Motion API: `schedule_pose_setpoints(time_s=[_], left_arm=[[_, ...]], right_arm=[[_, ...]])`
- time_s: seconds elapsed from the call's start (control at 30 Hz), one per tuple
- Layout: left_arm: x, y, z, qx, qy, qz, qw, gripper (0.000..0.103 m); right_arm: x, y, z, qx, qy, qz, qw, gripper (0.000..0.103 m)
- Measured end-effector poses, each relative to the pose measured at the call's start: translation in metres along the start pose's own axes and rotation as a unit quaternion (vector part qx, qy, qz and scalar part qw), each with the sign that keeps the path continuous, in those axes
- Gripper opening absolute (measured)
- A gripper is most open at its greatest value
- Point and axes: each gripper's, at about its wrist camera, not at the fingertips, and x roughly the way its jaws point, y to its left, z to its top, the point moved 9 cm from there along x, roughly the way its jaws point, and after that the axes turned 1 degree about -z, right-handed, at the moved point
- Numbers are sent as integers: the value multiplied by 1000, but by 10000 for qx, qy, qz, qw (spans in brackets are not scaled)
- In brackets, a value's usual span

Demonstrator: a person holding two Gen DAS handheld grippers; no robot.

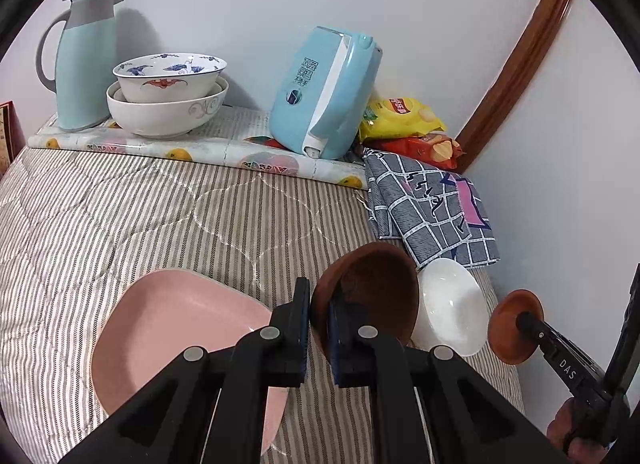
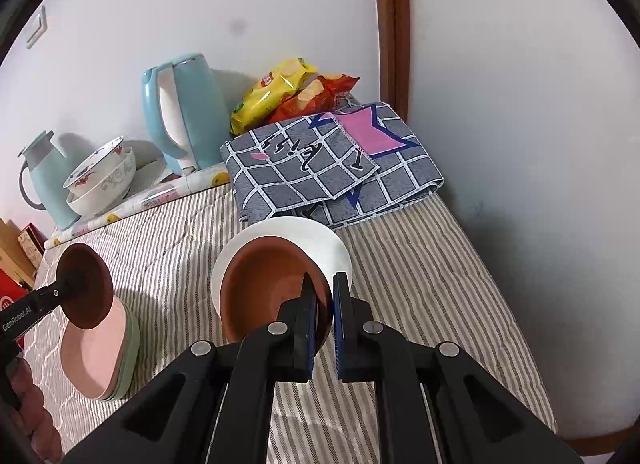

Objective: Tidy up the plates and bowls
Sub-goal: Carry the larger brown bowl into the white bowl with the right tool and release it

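**Inspector A:** Left gripper (image 1: 319, 334) first.

**Inspector B:** Clenched on the rim of a brown bowl (image 1: 366, 296), one finger inside, one outside. The bowl is tilted and held clear of the striped quilt (image 1: 120, 216). Just left of that gripper lies a pink plate (image 1: 176, 328), squarish with rounded corners; from the right wrist view it tops a small stack with a green plate (image 2: 130, 348) underneath.

**Inspector A:** Right gripper (image 2: 324, 328)?

**Inspector B:** Closed on the rim of a second brown bowl (image 2: 268, 288), matte like the first. This one sits inside a glossy white bowl (image 2: 320, 244) directly ahead of the fingers.

**Inspector A:** Beyond that?

**Inspector B:** A folded grey checked cloth (image 2: 332, 168) just past the white bowl. Further back, two nested patterned bowls (image 1: 168, 100) on a fruit-print roll (image 1: 192, 150), between a pale blue jug (image 1: 80, 60) and a blue kettle (image 1: 324, 92). Snack bags (image 2: 292, 92) are in the corner.

**Inspector A:** Room to move?

**Inspector B:** Wall close on the right; open quilt between the grippers and the roll.
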Motion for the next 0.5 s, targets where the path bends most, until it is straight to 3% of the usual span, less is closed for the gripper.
schedule_pose_setpoints(time_s=[0.5], left_arm=[[18,4,10,-11,74,130,9999,8]], right_arm=[[34,-3,6,51,182,42,9998,8]])
